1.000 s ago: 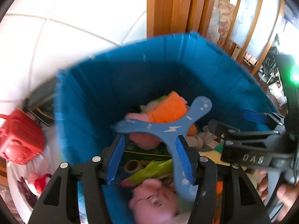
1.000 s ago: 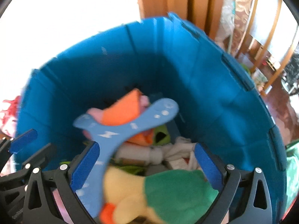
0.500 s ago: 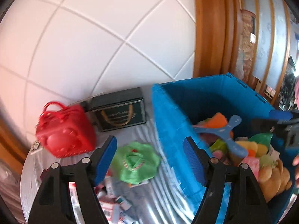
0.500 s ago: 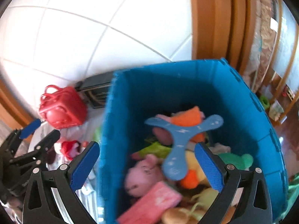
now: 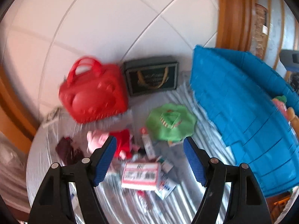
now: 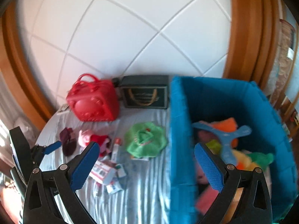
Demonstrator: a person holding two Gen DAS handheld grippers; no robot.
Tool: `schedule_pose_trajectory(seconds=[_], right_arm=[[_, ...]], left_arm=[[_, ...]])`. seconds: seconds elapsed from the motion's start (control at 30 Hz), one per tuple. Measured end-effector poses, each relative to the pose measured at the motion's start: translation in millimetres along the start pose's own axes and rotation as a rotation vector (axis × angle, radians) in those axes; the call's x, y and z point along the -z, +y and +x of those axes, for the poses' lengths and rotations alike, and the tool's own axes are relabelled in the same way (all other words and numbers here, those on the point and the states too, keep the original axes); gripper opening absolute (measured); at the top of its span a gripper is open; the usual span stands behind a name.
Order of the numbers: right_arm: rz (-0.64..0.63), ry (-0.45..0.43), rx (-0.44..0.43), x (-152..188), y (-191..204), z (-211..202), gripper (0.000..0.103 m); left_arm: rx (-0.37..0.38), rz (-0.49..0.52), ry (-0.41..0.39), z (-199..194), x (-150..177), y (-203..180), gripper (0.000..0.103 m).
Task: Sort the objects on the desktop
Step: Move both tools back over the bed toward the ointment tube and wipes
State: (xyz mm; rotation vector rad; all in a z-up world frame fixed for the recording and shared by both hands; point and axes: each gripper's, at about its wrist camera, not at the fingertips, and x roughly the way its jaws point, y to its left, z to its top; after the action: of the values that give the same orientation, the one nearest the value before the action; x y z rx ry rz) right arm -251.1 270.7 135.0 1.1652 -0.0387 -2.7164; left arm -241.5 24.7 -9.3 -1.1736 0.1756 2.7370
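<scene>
- On the bench (image 6: 149, 196), striped cover; blue bin (image 6: 179, 130) stands at the right edge, its left wall upright.
- Blue three-armed boomerang (image 6: 226, 140) lies inside the bin on the plush toys.
- Left hand-held gripper (image 5: 149, 155): released, nothing between the pads; jaws have just been opening.
- Right hand-held gripper (image 6: 145, 166): released, empty, straddling the bin's left wall.
- Far side: red bag (image 5: 93, 91), dark box (image 5: 151, 76) against the wall.
- Open cover between green toy (image 5: 171, 123) and bin.
</scene>
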Motion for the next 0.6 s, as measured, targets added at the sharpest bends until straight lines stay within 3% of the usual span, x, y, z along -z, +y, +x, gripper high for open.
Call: schedule_pose_trajectory(seconds=[0.13,0.33,0.6], right_arm=[[-0.013,0.066,-0.046,26.3,29.9,39.7,0.103],[-0.095,0.148,-0.037,82.0,69.2,108.4,0.103],[-0.135,0.209,-0.012,160.3,77.4,185.5,0.103]], left_arm=[[-0.054,-0.071,0.071,23.9,42.8,39.1,0.073],[-0.082,-0.151,0.163,63.5,108.5,73.6,0.073],[-0.069,-0.192,0.25,117.8,183.9,63.4,0.073]])
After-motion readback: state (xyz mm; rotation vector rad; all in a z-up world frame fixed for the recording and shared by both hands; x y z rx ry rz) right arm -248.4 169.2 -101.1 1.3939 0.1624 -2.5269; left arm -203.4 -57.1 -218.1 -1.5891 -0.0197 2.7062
